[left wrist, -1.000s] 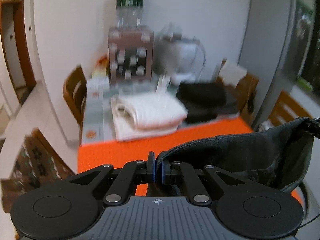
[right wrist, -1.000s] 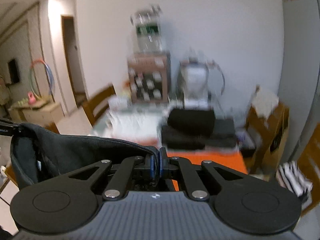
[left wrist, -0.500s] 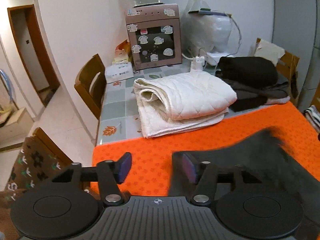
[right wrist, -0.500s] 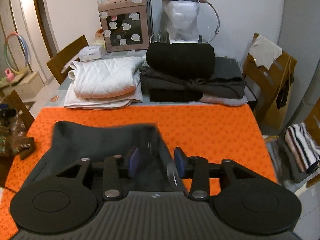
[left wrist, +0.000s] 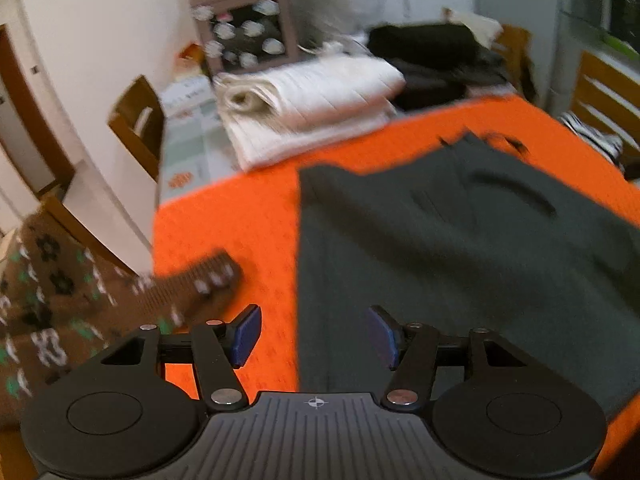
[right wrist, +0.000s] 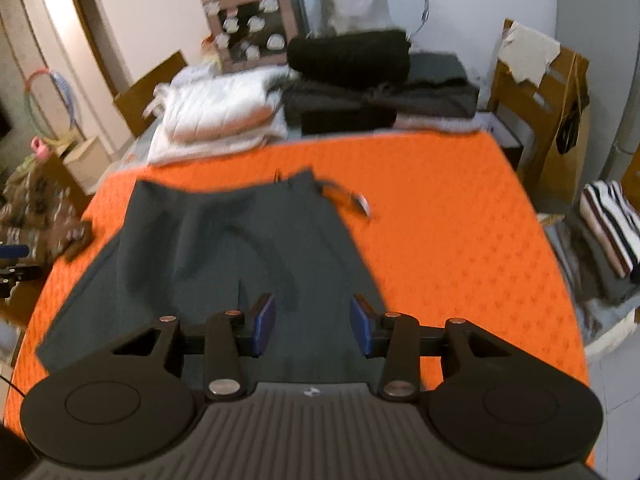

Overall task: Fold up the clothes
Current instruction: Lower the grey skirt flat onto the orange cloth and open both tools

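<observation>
A second ago you held the dark grey fabric garment up in the air, pinched in both grippers; now it lies spread on the orange patterned table mat, and both pairs of jaws have just been opening. Your left gripper stands with its jaws apart over the garment's left edge, pads clear of the cloth. Your right gripper also has its jaws apart above the near part of the garment, gripping nothing.

By my reading you have only laid the piece out flat: no fold shows yet, so the folding itself is all ahead. Behind it, a folded white quilted blanket and a stack of folded dark clothes sit at the far end of the table.

Both views are blurred. The garment's near edge is hidden behind the gripper bodies, and I cannot tell what kind of garment it is. A brown patterned cloth at the left is smeared and cut off.
</observation>
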Action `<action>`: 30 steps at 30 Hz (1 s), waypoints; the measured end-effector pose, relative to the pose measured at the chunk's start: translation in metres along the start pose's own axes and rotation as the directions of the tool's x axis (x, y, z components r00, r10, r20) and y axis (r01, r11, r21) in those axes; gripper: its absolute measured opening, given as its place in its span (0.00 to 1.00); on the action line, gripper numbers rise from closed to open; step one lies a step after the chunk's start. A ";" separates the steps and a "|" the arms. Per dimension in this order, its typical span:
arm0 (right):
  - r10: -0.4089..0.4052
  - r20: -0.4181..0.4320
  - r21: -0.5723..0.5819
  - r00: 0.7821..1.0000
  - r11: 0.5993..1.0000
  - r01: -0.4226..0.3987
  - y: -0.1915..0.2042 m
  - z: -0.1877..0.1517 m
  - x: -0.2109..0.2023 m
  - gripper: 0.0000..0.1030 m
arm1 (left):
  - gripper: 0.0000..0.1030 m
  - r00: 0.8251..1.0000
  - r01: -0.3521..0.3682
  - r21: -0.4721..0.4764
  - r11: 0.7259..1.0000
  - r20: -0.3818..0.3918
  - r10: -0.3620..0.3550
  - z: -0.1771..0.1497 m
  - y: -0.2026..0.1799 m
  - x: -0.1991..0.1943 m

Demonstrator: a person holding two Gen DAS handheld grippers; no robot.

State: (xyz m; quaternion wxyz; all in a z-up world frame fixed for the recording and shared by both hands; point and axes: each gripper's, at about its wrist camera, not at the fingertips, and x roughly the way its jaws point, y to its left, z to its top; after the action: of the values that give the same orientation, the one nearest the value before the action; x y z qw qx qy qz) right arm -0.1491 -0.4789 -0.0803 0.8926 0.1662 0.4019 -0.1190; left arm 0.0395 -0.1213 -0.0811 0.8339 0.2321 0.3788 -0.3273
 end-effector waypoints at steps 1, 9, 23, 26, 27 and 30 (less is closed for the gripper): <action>0.004 -0.011 -0.003 1.000 1.000 -0.004 0.002 -0.009 -0.001 0.45 | 0.62 1.000 0.025 0.016 1.000 -0.012 -0.025 -0.009 -0.004 -0.002; 0.057 -0.051 0.003 0.997 0.998 -0.057 0.023 -0.068 -0.008 0.45 | 0.77 0.983 0.179 0.165 0.970 -0.069 -0.169 -0.060 -0.034 -0.011; -0.004 -0.127 -0.045 0.992 0.999 -0.002 0.048 -0.103 -0.012 0.45 | 0.80 0.998 -0.039 0.279 0.959 -0.034 0.050 -0.108 -0.038 -0.003; -0.011 -0.127 -0.049 0.992 0.999 0.005 0.050 -0.102 -0.011 0.45 | 0.74 0.994 -0.107 0.269 0.957 -0.006 0.113 -0.110 -0.032 -0.001; -0.012 -0.126 -0.050 0.992 0.999 0.006 0.051 -0.101 -0.011 0.45 | 0.68 0.991 -0.127 0.271 0.954 0.005 0.130 -0.110 -0.031 -0.001; -0.013 -0.126 -0.056 0.992 0.998 0.006 0.053 -0.099 -0.012 0.45 | 0.56 0.984 -0.179 0.293 0.939 0.043 0.174 -0.111 -0.031 -0.001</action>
State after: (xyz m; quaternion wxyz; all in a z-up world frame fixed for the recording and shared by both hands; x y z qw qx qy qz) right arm -0.2054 -0.3904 -0.1218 0.8690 0.1467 0.4615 -0.1011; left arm -0.0368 -0.0708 -0.1515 0.8189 0.3844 0.2964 -0.3064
